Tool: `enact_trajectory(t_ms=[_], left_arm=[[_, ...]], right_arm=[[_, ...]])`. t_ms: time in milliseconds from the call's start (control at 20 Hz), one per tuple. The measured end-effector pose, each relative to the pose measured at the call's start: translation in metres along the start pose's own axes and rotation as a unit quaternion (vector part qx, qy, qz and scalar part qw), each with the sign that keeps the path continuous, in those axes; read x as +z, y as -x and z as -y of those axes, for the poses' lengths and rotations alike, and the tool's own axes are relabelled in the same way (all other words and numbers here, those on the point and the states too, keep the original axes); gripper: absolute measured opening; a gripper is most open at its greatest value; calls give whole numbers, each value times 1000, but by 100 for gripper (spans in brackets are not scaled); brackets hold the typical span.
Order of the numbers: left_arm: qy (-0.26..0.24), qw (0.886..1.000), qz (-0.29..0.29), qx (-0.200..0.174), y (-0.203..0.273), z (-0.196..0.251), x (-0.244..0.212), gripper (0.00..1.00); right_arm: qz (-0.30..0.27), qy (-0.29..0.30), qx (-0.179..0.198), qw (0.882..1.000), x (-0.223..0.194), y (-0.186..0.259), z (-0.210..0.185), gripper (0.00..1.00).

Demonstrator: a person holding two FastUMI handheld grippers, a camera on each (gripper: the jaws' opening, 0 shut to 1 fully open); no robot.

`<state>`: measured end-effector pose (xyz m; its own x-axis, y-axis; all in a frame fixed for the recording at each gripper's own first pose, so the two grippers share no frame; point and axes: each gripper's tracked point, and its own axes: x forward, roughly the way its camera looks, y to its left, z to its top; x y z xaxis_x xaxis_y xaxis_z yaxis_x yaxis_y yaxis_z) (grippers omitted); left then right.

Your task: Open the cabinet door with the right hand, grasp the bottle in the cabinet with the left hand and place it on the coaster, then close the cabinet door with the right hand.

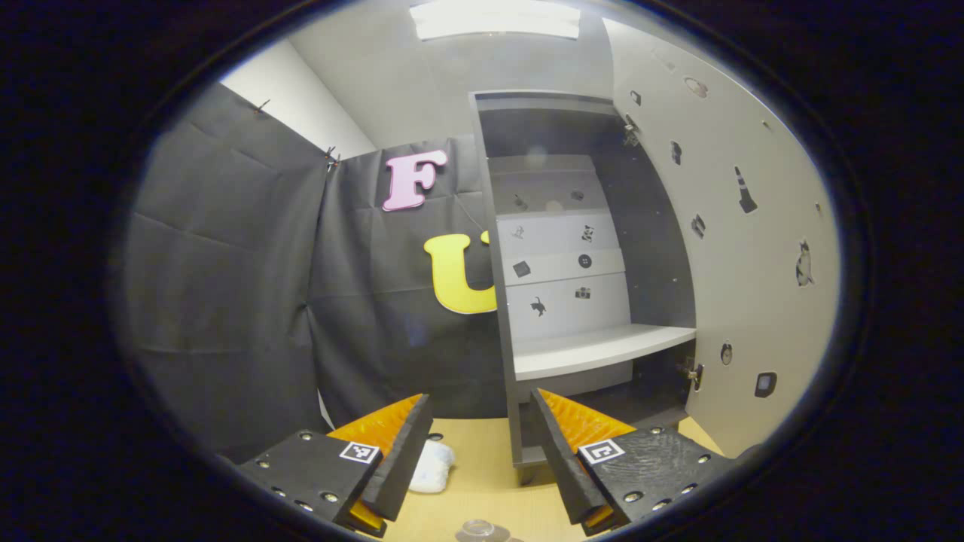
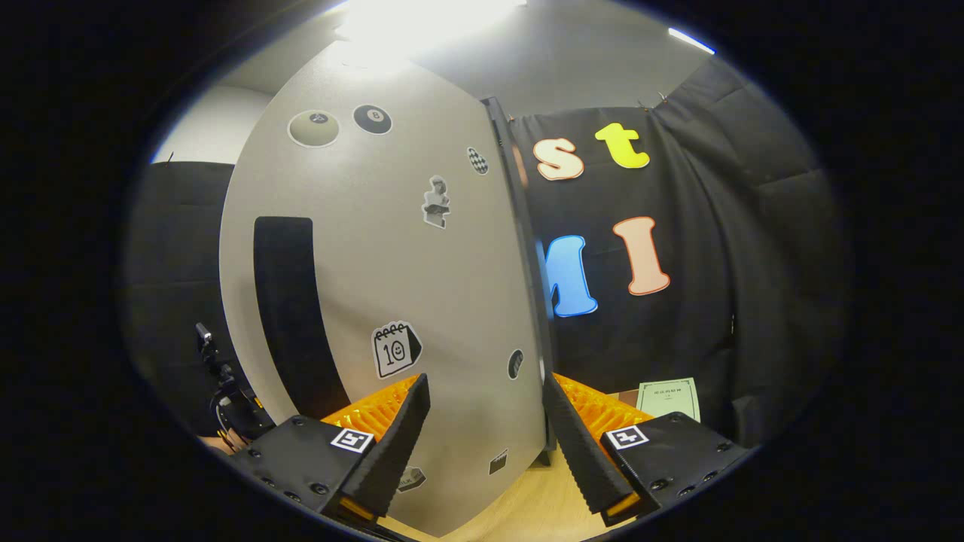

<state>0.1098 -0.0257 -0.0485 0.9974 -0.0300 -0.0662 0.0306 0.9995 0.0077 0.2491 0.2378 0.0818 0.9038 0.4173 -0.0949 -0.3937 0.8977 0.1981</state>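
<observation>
The grey cabinet [image 1: 497,301] stands open. Its white shelf [image 1: 595,348] is bare, and its door [image 1: 745,286] is swung out to the right. My left gripper [image 1: 480,397] is open in front of the cabinet with nothing between its fingers. A clear rounded top [image 1: 478,529], apparently the bottle's, peeks in at the bottom edge below the fingers. What it stands on is hidden. In the right gripper view the door's outer face [image 2: 422,286], with stickers and a black handle strip [image 2: 290,316], is close ahead. My right gripper [image 2: 485,380] is open, its fingers either side of the door's lower edge region.
A crumpled white object [image 1: 433,465] lies on the wooden table [image 1: 482,459] left of the cabinet's foot. A pale printed card [image 2: 669,399] stands near the black cloth wall on the right. A dark device with cables [image 2: 226,399] shows left of the door.
</observation>
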Motion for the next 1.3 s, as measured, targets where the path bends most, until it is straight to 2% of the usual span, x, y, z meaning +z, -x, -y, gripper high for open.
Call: enact_trajectory(t_ms=[200, 450, 600, 800, 850, 950, 1300], left_arm=[[2, 1000, -9, 14, 2, -31, -11, 80], [5, 999, -16, 36, 9, -72, -20, 78], [4, 999, -18, 51, 13, -98, -24, 78], [8, 997, -24, 70, 18, -128, -31, 78], [8, 997, -26, 74, 19, -137, -33, 81], [4, 996, -31, 82, 21, -149, -38, 79], [10, 994, -44, 104, 31, -188, -52, 79]], right_arm=[[-7, 19, 12, 1000, -4, -23, -23, 96], [-15, 6, 25, 1000, -11, -59, -44, 96], [-15, 16, 6, 1000, -14, -80, -45, 96], [-16, 7, 5, 1000, -20, -110, -57, 96], [-16, 8, 1, 1000, -21, -120, -59, 96], [-13, 12, -13, 1000, -27, -127, -62, 96], [-18, -21, -37, 999, -33, -159, -62, 96]])
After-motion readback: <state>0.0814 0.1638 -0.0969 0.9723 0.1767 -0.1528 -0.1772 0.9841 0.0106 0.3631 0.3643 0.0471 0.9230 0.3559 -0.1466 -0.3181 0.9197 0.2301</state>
